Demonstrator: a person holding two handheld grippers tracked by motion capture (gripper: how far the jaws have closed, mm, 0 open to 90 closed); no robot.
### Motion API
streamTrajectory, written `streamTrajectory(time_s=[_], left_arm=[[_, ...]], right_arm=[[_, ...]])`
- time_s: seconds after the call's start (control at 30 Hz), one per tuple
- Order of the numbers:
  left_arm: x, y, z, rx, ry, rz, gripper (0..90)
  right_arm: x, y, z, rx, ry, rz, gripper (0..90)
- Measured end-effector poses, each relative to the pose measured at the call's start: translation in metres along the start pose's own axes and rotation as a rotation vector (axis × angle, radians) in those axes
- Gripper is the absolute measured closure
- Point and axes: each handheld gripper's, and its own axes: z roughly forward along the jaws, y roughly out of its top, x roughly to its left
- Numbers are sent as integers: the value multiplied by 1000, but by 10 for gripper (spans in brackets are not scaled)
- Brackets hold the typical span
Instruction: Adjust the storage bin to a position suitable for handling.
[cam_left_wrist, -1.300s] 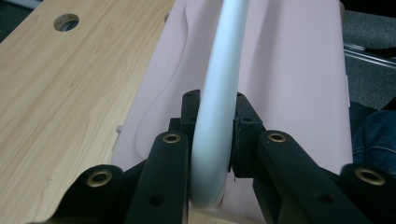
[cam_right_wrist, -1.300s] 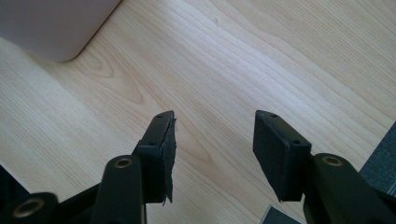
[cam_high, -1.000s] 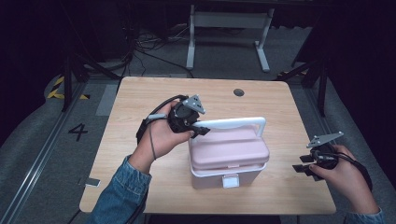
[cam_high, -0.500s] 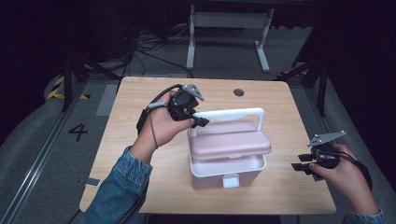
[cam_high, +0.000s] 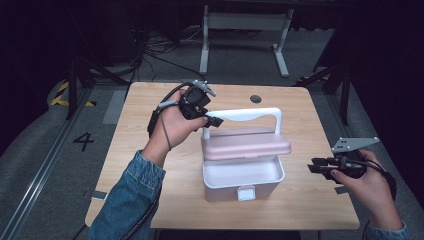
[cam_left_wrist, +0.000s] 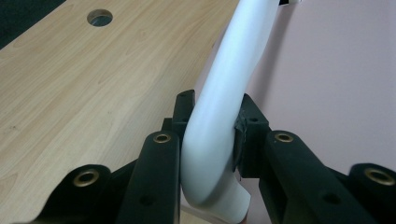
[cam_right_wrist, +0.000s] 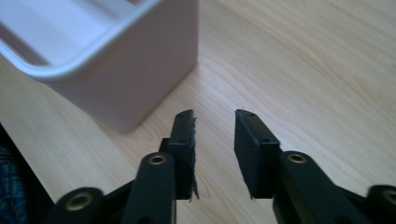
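Pink lid (cam_high: 246, 144) now lifted off white box (cam_high: 243, 176), hanging tilted above its back half; a second ago we saw it seated. Front half of box cavity exposed, looks empty. White handle (cam_high: 248, 114) arches over lid; left gripper (cam_high: 214, 121) clenched on handle's left bend, jaws pinching it from both sides (cam_left_wrist: 211, 135). Box sits mid-table (cam_high: 140, 120), right of left hand (cam_high: 172, 127). Right gripper (cam_high: 314, 166) right of box, clear of it, jaws parted, nothing between (cam_right_wrist: 213, 135). We judge: opening underway, lid not yet set down.
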Motion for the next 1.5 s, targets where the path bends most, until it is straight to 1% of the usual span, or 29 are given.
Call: streamTrajectory(time_s=[0.03, 0.1, 0.13, 0.17, 0.2, 0.23, 0.27, 0.3, 0.33, 0.4, 0.47, 0.53, 0.6, 0.67, 0.77, 0.83, 0.87, 0.93, 0.97, 1.07, 1.1, 1.13, 1.2, 1.27, 1.33, 1.4, 1.43, 1.47, 1.5], left_arm=[[1, 0, 0, 1, 2, 1, 745], [2, 1, 1, -1, 1, -2, 743], [2, 1, 1, -1, 1, -2, 743], [2, 1, 1, 5, 0, 1, 743], [2, 1, 1, 4, -1, -1, 742], [3, 1, 1, 4, -2, -2, 742], [3, 2, 1, 4, -2, -3, 742], [3, 2, 1, 6, -3, -1, 742], [4, 3, 1, 10, -3, -1, 741], [5, 3, 1, 9, -1, 0, 740], [6, 4, 2, 12, -4, 6, 738], [7, 5, 2, 9, -3, -1, 737], [8, 5, 3, 9, -4, 4, 735], [9, 6, 3, 9, -3, 1, 734], [11, 8, 4, 5, -2, 1, 729], [13, 8, 5, 0, 0, 2, 727], [13, 8, 5, 0, 0, 2, 727], [16, 9, 5, -1, 1, 3, 726], [17, 10, 5, -3, 1, 3, 726], [19, 10, 6, -10, 3, 9, 721], [19, 9, 7, -31, 6, 7, 721], [20, 9, 6, -54, 6, 4, 666], [20, 9, 4, -63, 11, -3, 621], [19, 8, 1, -67, 32, -4, 575], [18, 8, -4, -79, 54, -14, 532], [18, 7, -9, -74, 71, -4, 487], [17, 6, -13, -86, 93, -3, 475], [16, 5, -17, -95, 102, -1, 458], [15, 4, -20, -91, 109, 4, 445]], right_arm=[[4, 4, -3, -47, 12, -5, 780], [6, 8, -5, -88, 24, -13, 846], [6, 8, -5, -88, 24, -13, 846], [7, 10, -7, -124, 28, -14, 898], [8, 12, -9, -158, 39, -13, 900], [10, 15, -11, -214, 68, -26, 900], [10, 15, -11, -214, 68, -26, 900], [11, 17, -11, -239, 81, -31, 900], [13, 20, -10, -278, 122, -48, 900], [16, 22, -8, -304, 152, -61, 900], [18, 25, -3, -332, 165, -82, 900], [17, 27, 1, -363, 189, -81, 900], [17, 30, 7, -386, 220, -80, 900], [19, 33, 13, -405, 250, -88, 900], [22, 36, 23, -429, 278, -102, 900], [24, 38, 29, -451, 283, -112, 900], [24, 38, 29, -451, 283, -112, 900], [25, 38, 31, -488, 288, -120, 900], [24, 39, 33, -516, 283, -120, 900], [24, 40, 34, -529, 275, -122, 900], [24, 40, 34, -529, 275, -121, 900], [24, 41, 34, -535, 271, -122, 900], [25, 42, 34, -531, 266, -121, 900], [25, 43, 35, -532, 264, -125, 900], [26, 43, 36, -532, 261, -125, 900], [26, 43, 35, -535, 251, -126, 900], [26, 44, 35, -534, 247, -128, 900], [26, 44, 34, -533, 247, -127, 900], [26, 44, 34, -535, 244, -124, 900]])
